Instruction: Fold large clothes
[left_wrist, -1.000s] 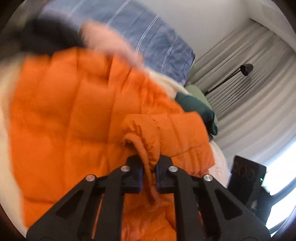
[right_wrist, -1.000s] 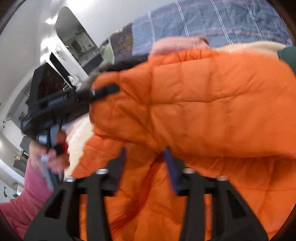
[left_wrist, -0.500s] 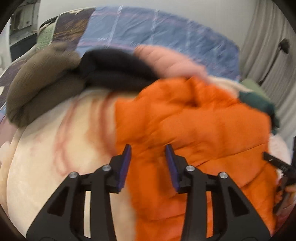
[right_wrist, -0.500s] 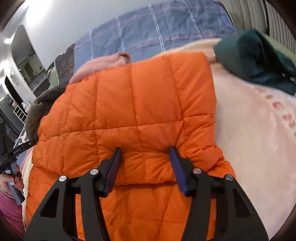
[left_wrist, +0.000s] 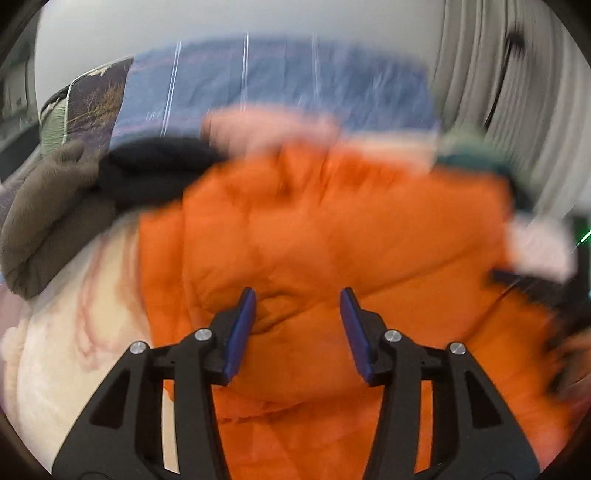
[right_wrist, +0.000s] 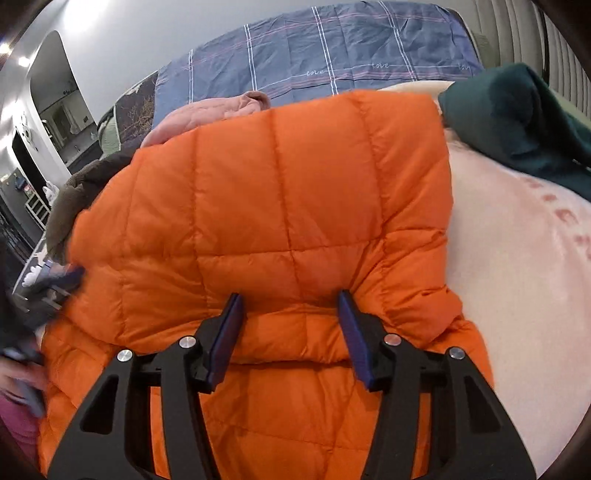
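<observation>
Puffy quilted orange jacket (right_wrist: 288, 206), folded, fleecy blanket (right_wrist: 517, 295)

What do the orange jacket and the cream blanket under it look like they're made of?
Orange jacket: smooth, slightly shiny shell, probably nylon or polyester, stitched into puffy squares, so likely down or synthetic fill. Cream blanket: soft matte fuzzy pile with faded pink lettering, probably fleece or plush.

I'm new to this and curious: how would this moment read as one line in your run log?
orange puffer jacket: top part folded over, on cream blanket | left gripper: open | right gripper: open, over fold edge
</observation>
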